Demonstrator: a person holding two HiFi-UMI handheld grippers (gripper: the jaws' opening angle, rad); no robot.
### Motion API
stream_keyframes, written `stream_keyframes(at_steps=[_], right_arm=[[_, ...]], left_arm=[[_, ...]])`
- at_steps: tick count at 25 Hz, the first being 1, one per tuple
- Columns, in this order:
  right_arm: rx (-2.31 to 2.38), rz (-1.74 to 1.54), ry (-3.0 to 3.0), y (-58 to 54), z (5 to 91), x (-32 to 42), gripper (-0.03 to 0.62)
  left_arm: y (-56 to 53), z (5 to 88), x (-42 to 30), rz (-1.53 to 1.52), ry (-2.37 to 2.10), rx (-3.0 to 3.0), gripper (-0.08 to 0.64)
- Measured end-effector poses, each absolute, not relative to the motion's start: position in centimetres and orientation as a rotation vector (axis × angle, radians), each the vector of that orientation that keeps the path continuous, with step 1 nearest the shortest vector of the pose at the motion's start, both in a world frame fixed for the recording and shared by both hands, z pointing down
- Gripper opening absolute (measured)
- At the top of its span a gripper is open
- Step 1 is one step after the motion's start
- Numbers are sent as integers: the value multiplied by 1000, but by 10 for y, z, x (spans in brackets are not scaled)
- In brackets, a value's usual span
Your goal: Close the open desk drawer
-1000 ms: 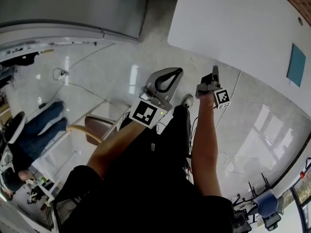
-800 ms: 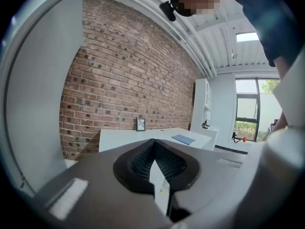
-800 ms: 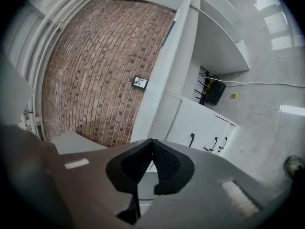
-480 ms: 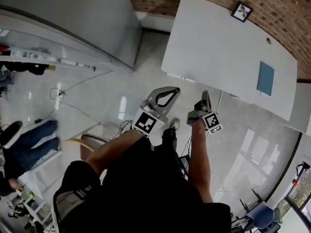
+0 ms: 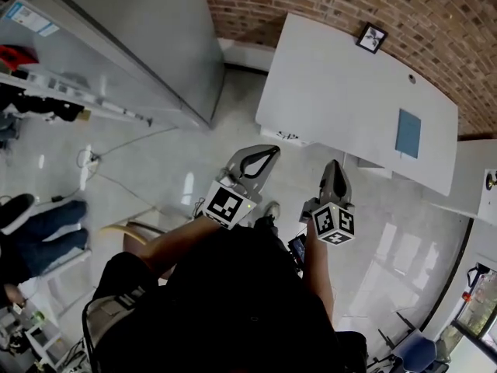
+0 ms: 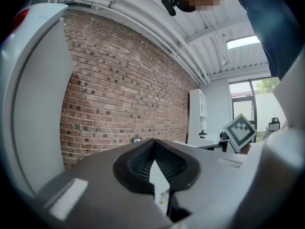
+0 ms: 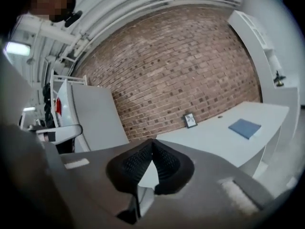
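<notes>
A white desk (image 5: 342, 92) stands against the brick wall, carrying a blue book (image 5: 408, 133) and a small picture frame (image 5: 372, 37). A low white part (image 5: 289, 136) shows under the desk's near left edge; I cannot tell whether it is the drawer. My left gripper (image 5: 269, 152) hangs in the air short of that edge, shut and holding nothing. My right gripper (image 5: 333, 166) floats beside it, also shut and holding nothing. In the right gripper view, the desk (image 7: 214, 137), the book (image 7: 244, 127) and the frame (image 7: 190, 120) lie beyond the meeting jaws.
A grey partition (image 5: 155, 37) stands at the upper left, with shelves behind it. A seated person's legs (image 5: 43, 231) and a chair (image 5: 140, 231) are at the left. Cables (image 5: 93, 162) lie on the glossy floor. Another white surface (image 5: 474, 185) sits at the right.
Both grippers have risen, the right one more, and it has rolled so its marker cube faces the head camera. The desk and brick wall have come further into view.
</notes>
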State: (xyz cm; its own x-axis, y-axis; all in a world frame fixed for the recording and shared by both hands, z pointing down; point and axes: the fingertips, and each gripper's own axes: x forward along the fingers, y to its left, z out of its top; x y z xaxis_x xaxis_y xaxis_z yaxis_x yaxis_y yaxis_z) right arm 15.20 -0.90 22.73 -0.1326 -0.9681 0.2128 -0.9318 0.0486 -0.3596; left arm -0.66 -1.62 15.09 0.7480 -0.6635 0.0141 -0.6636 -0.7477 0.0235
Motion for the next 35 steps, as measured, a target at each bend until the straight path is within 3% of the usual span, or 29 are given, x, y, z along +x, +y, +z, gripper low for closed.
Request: stream_keyframes(at_steps=[7, 35], right_arm=[[-2080, -425, 2333, 20, 195, 138, 3], [-2032, -452, 2329, 32, 189, 132, 3]], left_arm=[[-4, 146, -20, 42, -1156, 2911, 15], [0, 145, -19, -2, -1174, 2920, 16]])
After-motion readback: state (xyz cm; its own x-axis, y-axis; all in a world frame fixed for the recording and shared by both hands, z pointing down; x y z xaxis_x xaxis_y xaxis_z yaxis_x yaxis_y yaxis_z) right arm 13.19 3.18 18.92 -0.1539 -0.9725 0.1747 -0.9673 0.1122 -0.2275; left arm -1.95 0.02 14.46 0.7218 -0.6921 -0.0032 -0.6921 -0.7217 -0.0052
